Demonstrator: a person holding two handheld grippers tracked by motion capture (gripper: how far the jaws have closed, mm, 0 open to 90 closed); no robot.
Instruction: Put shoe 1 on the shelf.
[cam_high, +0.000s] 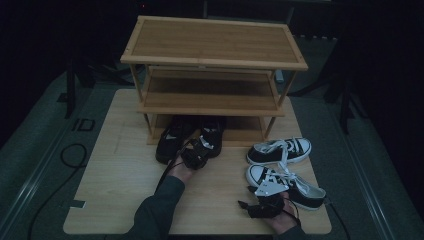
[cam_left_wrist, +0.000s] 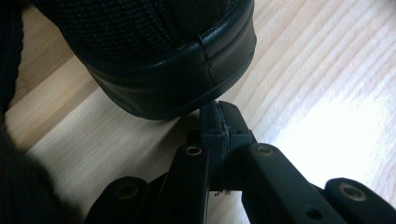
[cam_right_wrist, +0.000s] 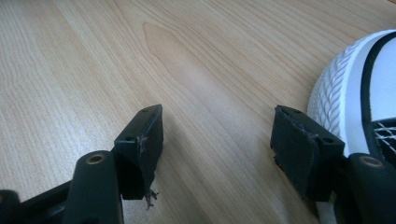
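High view: a three-tier bamboo shoe rack (cam_high: 214, 55) stands at the far side of the wooden table (cam_high: 115, 195). A pair of black shoes (cam_high: 189, 136) sits with its toes tucked under the lowest shelf (cam_high: 250, 131) and its heels out toward the person. The left gripper (cam_high: 196, 152) is at the heel of the right-hand black shoe. A pair of black-and-white sneakers (cam_high: 281, 165) lies on the table to the right of the rack, and the right gripper (cam_high: 260, 206) rests just in front of the nearer sneaker.

Left gripper view: the jaws are pressed together with nothing between them, their tips touching the rubber heel rim of the black shoe (cam_left_wrist: 154, 60), which stands on the table (cam_left_wrist: 327, 70). This looks like a push with closed jaws to seat the shoe deeper on the lowest shelf. The next move probably calls for a steady shove along the shoe's length, so that it does not twist against its mate.

Right gripper view: the jaws stand wide apart and empty above the bare table (cam_right_wrist: 187, 56), with the white rubber toe of a sneaker (cam_right_wrist: 355, 93) just beside the right-hand jaw. It seems to wait its turn; taking that sneaker would mean closing on its side or collar.
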